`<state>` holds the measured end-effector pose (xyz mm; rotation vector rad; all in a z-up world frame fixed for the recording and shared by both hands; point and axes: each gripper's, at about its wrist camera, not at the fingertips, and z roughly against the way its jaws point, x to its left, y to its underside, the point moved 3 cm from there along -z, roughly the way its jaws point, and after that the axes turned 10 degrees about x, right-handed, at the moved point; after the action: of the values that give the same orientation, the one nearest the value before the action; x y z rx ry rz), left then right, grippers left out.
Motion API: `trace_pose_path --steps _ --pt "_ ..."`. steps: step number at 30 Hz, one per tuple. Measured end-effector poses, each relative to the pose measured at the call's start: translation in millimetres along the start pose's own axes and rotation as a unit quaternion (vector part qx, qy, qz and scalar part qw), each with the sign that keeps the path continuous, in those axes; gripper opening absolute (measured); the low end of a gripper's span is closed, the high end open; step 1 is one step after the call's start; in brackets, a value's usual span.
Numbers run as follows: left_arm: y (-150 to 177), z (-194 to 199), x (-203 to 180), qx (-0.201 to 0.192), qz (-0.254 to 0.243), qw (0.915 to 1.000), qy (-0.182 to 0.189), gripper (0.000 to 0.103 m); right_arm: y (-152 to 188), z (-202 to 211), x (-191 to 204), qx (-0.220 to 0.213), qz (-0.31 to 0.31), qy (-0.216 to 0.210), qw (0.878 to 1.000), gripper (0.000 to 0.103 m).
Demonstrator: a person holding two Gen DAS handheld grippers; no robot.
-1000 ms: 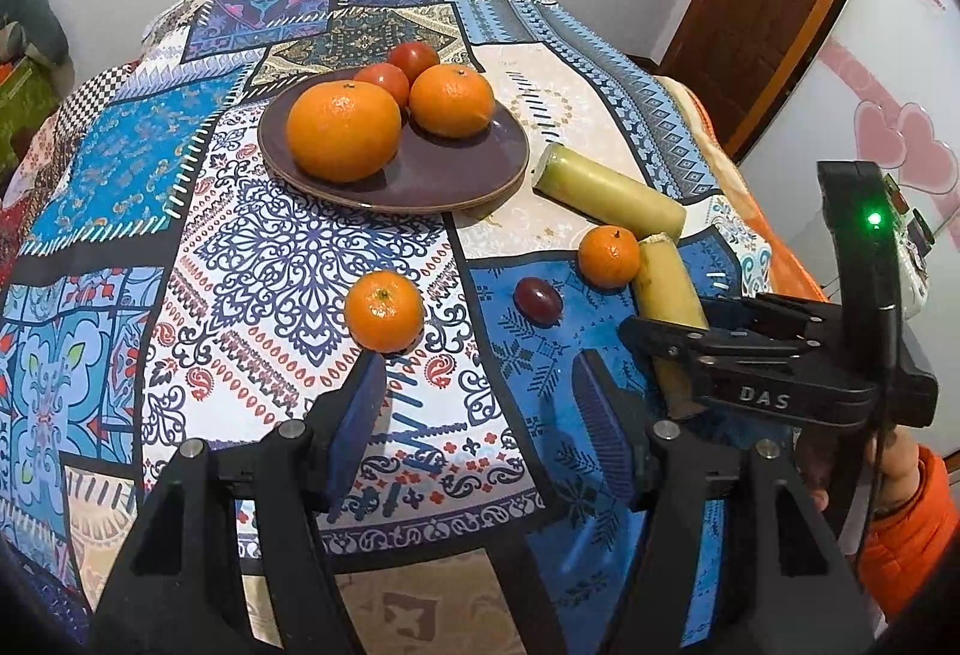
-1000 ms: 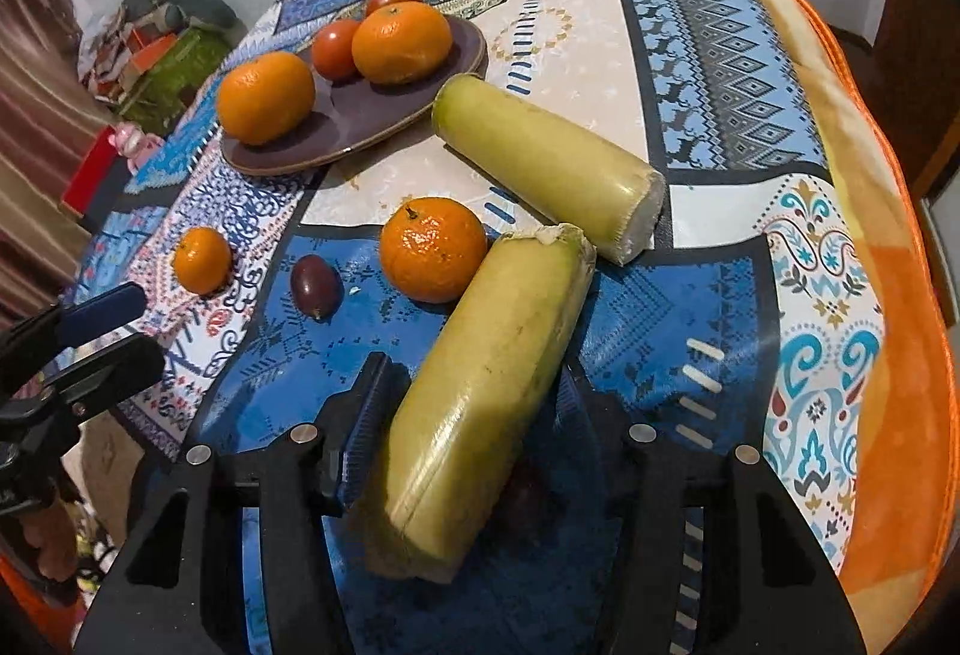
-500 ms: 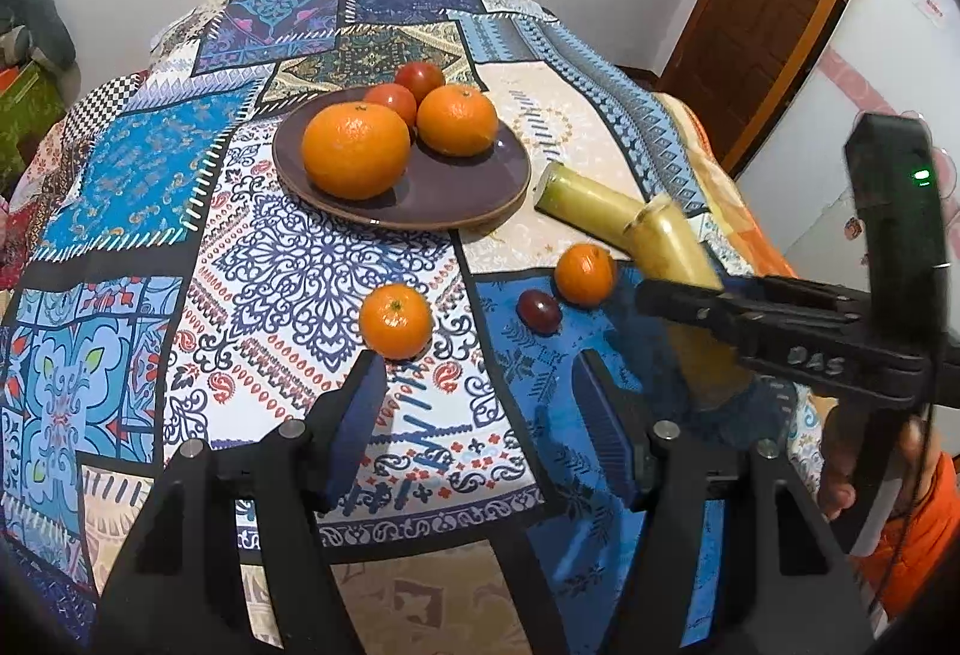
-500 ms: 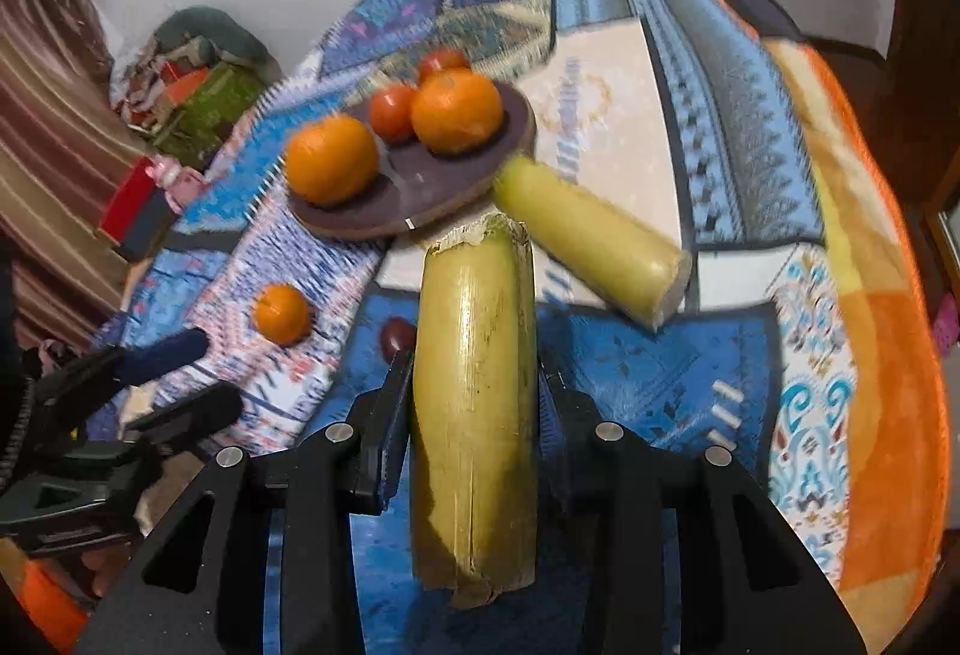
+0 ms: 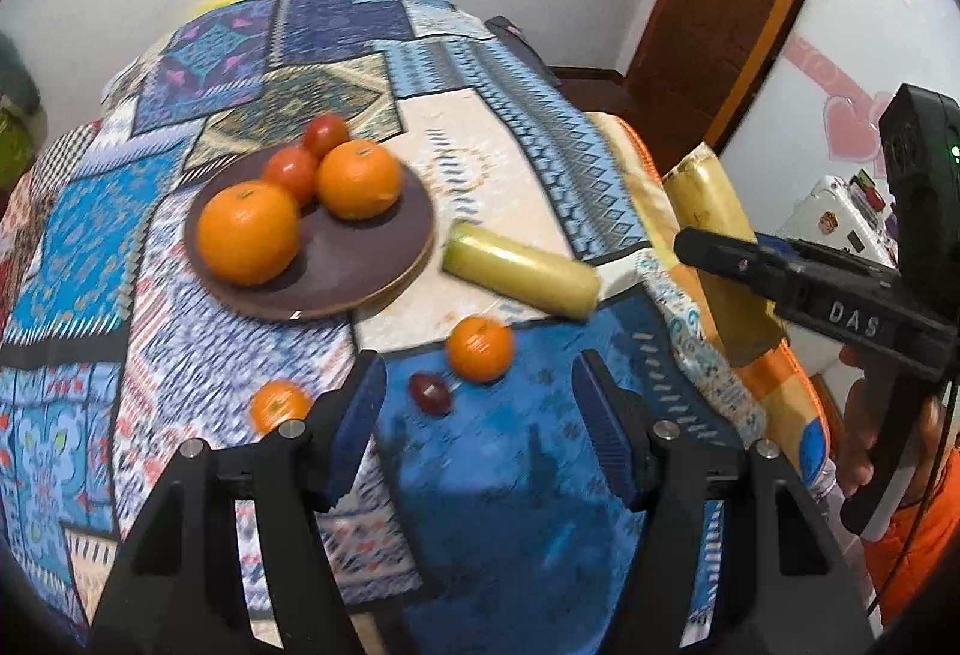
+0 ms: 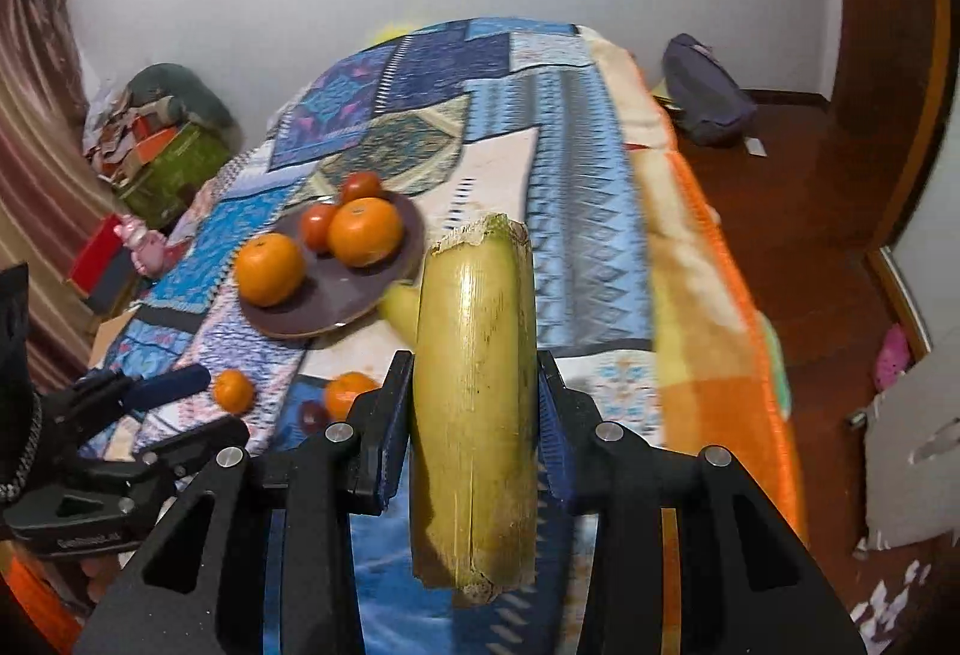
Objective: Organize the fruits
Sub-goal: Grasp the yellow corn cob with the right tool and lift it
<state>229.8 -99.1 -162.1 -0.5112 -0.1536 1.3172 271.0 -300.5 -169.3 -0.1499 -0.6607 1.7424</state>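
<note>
Right gripper (image 6: 474,415) clamping sugarcane piece (image 6: 474,403), lifted

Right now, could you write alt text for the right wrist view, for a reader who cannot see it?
The right gripper has its jaws shut on a thick yellow-green cane segment, held above a patchwork tablecloth. Behind it, a round brown plate carries two oranges and two red fruits.

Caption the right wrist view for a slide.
Right gripper lifts a yellow-green stalk above the patchwork cloth; oranges and tomatoes sit on the plate.
</note>
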Motion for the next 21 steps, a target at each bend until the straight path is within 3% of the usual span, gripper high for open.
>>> trace_pose_path --steps 4,7,14,21 --pt "-19.5 -16.6 -17.3 0.006 -0.008 1.0 0.001 0.064 -2.0 -2.2 -14.0 0.003 -0.004 0.002 1.0 0.035" --pt "-35.2 -35.3 -24.6 0.009 0.001 0.9998 -0.02 0.064 -2.2 -5.9 -21.1 0.006 -0.006 -0.003 1.0 0.035" --pt "-58.8 -90.8 -34.7 0.049 0.018 0.9977 -0.044 0.064 1.1 -12.5 -34.1 0.007 -0.004 0.001 1.0 0.035" --pt "-69.7 -115.7 -34.2 0.057 0.044 0.997 -0.027 0.065 -0.9 -19.8 -49.4 0.011 -0.021 -0.008 1.0 0.035"
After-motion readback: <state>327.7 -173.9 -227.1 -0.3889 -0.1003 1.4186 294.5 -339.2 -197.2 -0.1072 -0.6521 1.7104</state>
